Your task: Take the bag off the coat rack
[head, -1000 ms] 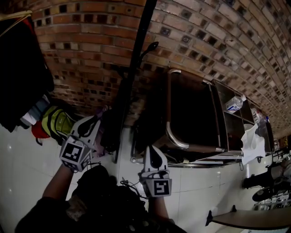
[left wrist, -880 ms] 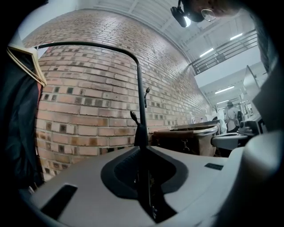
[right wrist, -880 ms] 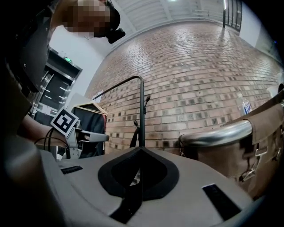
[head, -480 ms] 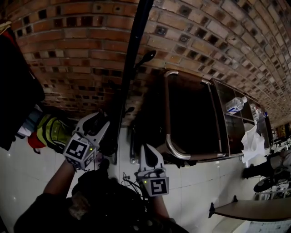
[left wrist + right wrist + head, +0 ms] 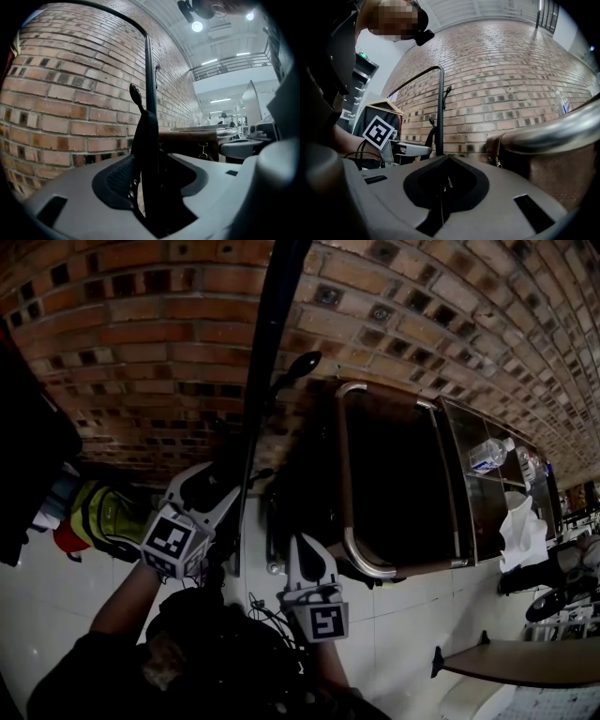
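The black coat rack pole rises in front of the brick wall. A black bag strap hangs from a hook on the pole and runs down between the jaws of my left gripper. Those jaws are opening, and the pads stand off the strap. In the head view the left gripper sits right at the pole. A brown bag shows behind the strap. My right gripper is lower and to the right with its jaws shut and empty.
A chrome-framed cart with a dark panel stands right of the pole, and a water bottle and white cloth lie further right. Yellow-green clothing and a dark garment are at the left. The floor is white tile.
My left gripper has moved up and right toward the pole, and its jaws have spread wider. The right gripper has hardly moved.
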Motion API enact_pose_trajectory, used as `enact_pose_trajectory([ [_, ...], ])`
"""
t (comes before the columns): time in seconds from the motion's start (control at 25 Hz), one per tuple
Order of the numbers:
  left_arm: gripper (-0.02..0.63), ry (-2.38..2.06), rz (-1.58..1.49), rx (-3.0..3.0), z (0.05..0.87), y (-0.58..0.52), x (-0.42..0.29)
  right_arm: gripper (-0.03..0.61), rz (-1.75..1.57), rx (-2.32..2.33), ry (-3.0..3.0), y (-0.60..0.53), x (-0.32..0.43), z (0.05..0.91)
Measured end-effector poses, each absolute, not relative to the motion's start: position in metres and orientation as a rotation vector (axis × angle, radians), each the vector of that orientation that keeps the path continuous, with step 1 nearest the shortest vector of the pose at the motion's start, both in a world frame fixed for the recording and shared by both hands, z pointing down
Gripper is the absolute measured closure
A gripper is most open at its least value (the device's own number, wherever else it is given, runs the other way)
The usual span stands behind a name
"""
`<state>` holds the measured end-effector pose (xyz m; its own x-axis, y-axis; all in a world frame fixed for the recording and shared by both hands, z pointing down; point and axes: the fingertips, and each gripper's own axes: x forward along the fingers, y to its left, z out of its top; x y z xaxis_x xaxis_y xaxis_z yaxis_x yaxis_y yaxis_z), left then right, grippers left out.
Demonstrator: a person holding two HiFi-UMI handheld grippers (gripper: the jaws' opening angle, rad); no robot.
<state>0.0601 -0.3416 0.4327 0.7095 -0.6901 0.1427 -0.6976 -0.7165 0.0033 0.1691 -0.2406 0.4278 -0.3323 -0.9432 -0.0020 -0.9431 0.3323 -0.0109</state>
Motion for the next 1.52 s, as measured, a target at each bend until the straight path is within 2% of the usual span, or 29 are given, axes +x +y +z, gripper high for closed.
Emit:
enact_pose_trajectory([
  [0.08,0.356,-1.132,0.198,2.869,0.432,-0.345,0.065,0.571,-0.016,-1.816,2.554,-0.244,0.17,0.429],
  [0.16,0.414,-1.09,0.204,2.875,0.434,-0.347,0.07,0.571,-0.028,-1.824,2.548,-0.246,0.171,0.431],
  [0.28,0.434,-1.087,0.205,2.865,0.433,-0.35,0.073,0.571,-0.053,-1.832,2.53,-0.248,0.173,0.433],
  [0.36,0.488,-1.097,0.207,2.861,0.432,-0.351,0.071,0.571,-0.059,-1.83,2.524,-0.249,0.174,0.433],
  [0.48,0.502,-1.068,0.232,2.887,0.429,-0.35,0.071,0.571,-0.06,-1.828,2.521,-0.25,0.174,0.433],
  [0.6,0.58,-1.013,0.238,2.867,0.43,-0.349,0.072,0.571,-0.066,-1.836,2.517,-0.251,0.174,0.433],
  [0.84,0.591,-0.927,0.164,2.825,0.423,-0.342,0.071,0.571,-0.065,-1.841,2.507,-0.252,0.175,0.431],
  [1.52,0.594,-0.739,-0.211,2.733,0.342,-0.345,0.058,0.571,-0.058,-1.843,2.485,-0.264,0.177,0.425],
])
